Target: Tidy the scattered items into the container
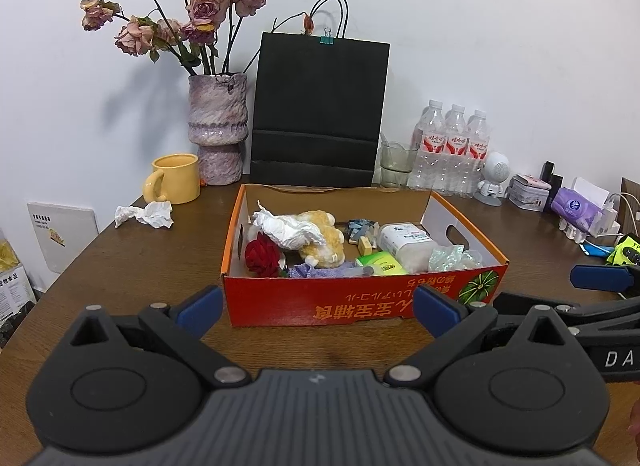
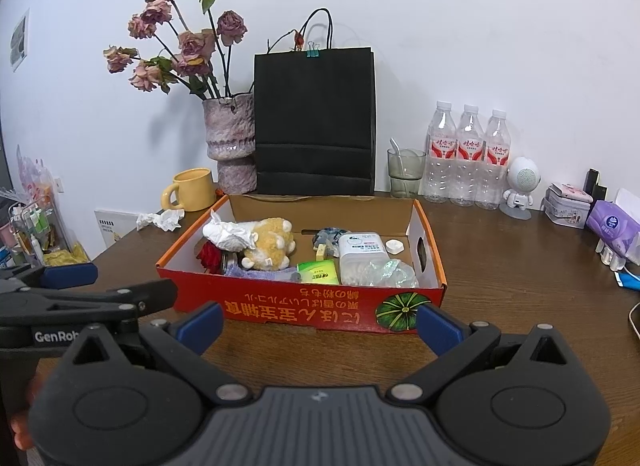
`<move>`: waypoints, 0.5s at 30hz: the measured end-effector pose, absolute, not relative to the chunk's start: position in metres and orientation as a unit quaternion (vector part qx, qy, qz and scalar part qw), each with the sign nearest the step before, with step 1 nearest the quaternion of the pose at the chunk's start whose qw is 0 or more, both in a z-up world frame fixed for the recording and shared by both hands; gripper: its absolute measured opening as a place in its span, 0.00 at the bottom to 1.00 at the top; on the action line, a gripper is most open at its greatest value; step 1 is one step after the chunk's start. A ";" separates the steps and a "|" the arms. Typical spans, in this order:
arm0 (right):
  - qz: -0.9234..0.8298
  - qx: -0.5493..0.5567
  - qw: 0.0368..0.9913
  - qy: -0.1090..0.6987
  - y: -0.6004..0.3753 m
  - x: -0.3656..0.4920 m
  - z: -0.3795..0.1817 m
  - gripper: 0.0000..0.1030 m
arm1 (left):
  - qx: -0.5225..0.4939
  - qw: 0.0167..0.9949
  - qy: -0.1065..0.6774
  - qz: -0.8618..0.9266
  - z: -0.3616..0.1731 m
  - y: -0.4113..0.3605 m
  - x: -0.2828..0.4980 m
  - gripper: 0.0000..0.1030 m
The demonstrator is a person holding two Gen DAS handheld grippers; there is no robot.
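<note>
An open red cardboard box (image 1: 352, 302) (image 2: 304, 308) sits mid-table. It holds a plush toy (image 1: 324, 242) (image 2: 270, 248), a crumpled white tissue (image 1: 288, 227), a red fabric rose (image 1: 262, 254), a green packet (image 1: 380, 264) (image 2: 318, 272), a white tub (image 1: 406, 242) (image 2: 362, 250) and clear wrap (image 1: 450, 258). A crumpled tissue (image 1: 146, 214) (image 2: 160, 219) lies on the table left of the box. My left gripper (image 1: 318, 312) and right gripper (image 2: 320, 322) are both open and empty, just in front of the box.
At the back stand a yellow mug (image 1: 174, 177), a vase of dried roses (image 1: 218, 125), a black paper bag (image 1: 320, 113), a glass (image 1: 396, 163), three water bottles (image 1: 454, 149) and a small robot figure (image 1: 494, 177). A tin (image 2: 568, 207) and purple tissue pack (image 2: 612, 225) sit far right.
</note>
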State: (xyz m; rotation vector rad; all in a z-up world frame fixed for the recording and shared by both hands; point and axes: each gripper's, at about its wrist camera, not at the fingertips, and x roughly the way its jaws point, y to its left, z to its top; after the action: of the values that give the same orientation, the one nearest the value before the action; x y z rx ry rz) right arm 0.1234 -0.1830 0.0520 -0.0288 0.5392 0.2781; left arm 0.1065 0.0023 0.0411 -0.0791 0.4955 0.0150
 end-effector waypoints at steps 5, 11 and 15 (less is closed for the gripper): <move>0.135 -0.013 0.954 0.268 -0.182 0.124 0.050 1.00 | -0.038 0.968 0.247 0.010 0.041 0.002 0.107 1.00; 0.134 -0.013 0.954 0.269 -0.182 0.124 0.050 1.00 | -0.039 0.967 0.250 0.014 0.040 0.001 0.108 1.00; 0.134 -0.014 0.954 0.269 -0.182 0.124 0.050 1.00 | -0.039 0.967 0.252 0.014 0.040 0.001 0.109 1.00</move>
State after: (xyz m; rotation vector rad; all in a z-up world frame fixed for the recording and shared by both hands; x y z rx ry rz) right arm 0.1242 -0.1824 0.0502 -0.0277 0.5471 0.2719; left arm 0.1086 0.0012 0.0398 -0.0789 0.5107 0.0278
